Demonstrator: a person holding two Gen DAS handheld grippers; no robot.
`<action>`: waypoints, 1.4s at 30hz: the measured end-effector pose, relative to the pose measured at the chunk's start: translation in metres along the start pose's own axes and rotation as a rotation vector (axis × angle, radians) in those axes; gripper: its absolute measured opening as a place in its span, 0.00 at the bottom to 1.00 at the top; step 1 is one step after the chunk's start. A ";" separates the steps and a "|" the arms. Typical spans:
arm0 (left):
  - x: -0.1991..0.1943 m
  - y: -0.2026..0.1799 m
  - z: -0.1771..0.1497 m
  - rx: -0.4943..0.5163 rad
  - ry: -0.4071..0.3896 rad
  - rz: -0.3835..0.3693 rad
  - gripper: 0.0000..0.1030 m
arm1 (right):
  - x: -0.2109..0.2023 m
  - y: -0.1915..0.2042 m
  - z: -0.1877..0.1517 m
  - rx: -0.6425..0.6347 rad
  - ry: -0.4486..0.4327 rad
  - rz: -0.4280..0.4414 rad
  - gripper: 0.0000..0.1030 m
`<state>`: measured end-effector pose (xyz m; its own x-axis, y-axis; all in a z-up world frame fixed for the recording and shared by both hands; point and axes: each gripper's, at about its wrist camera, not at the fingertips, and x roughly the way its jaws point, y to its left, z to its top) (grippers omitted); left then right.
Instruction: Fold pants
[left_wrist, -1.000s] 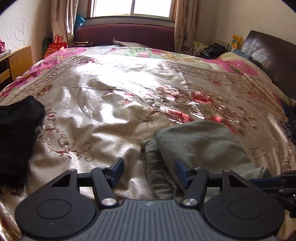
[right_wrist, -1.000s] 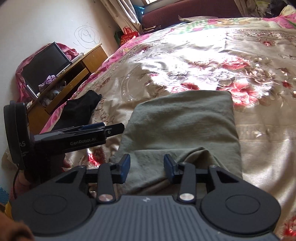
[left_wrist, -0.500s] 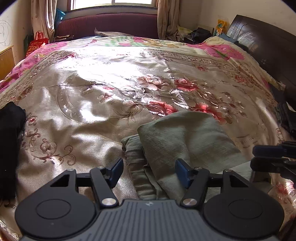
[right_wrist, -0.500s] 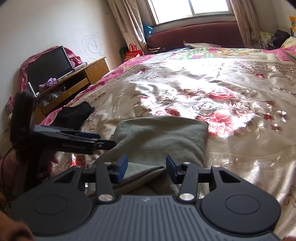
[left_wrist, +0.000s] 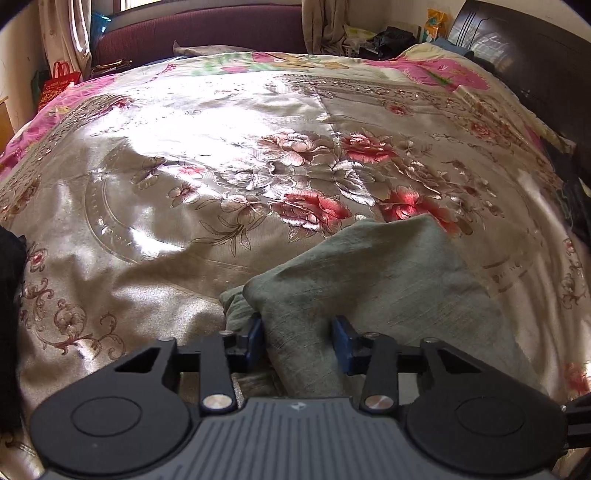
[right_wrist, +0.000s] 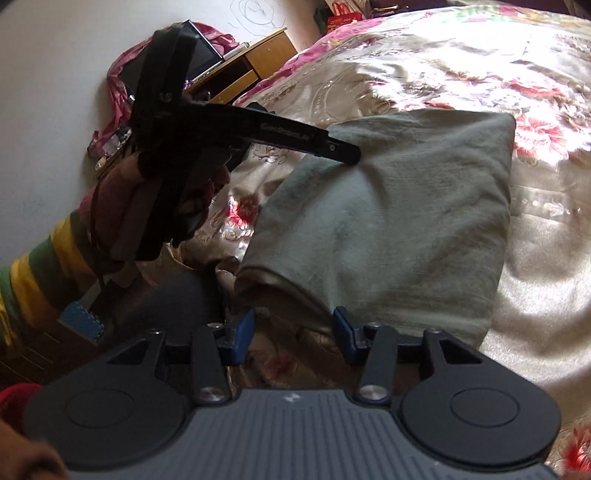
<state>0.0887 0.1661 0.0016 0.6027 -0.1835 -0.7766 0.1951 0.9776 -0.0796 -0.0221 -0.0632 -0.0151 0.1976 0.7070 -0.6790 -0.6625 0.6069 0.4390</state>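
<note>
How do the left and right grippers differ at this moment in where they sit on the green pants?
The left gripper has its open blue fingers astride a raised ridge of the green pants, near the bundle's left edge. The right gripper sits at the near edge, its fingers open over a lifted hem, with bedspread showing between them. Both are open and neither has closed on cloth.

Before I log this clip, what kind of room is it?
Most likely a home bedroom: the green pants lie on a floral satin bedspread, with a dark wooden headboard at one side and curtains by a window at the far end.
</note>
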 end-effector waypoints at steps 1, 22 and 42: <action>0.001 -0.001 0.001 0.006 0.002 0.006 0.34 | -0.002 0.002 -0.001 -0.014 -0.005 -0.006 0.47; 0.027 0.007 0.038 0.200 0.005 -0.020 0.21 | -0.028 0.020 0.036 -0.030 -0.254 0.001 0.48; 0.043 0.022 0.018 0.247 -0.002 0.095 0.33 | 0.064 0.033 0.036 -0.103 -0.048 -0.083 0.27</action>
<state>0.1327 0.1784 -0.0225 0.6291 -0.0924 -0.7718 0.3204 0.9355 0.1492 -0.0054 0.0150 -0.0231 0.2874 0.6737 -0.6808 -0.7123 0.6255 0.3183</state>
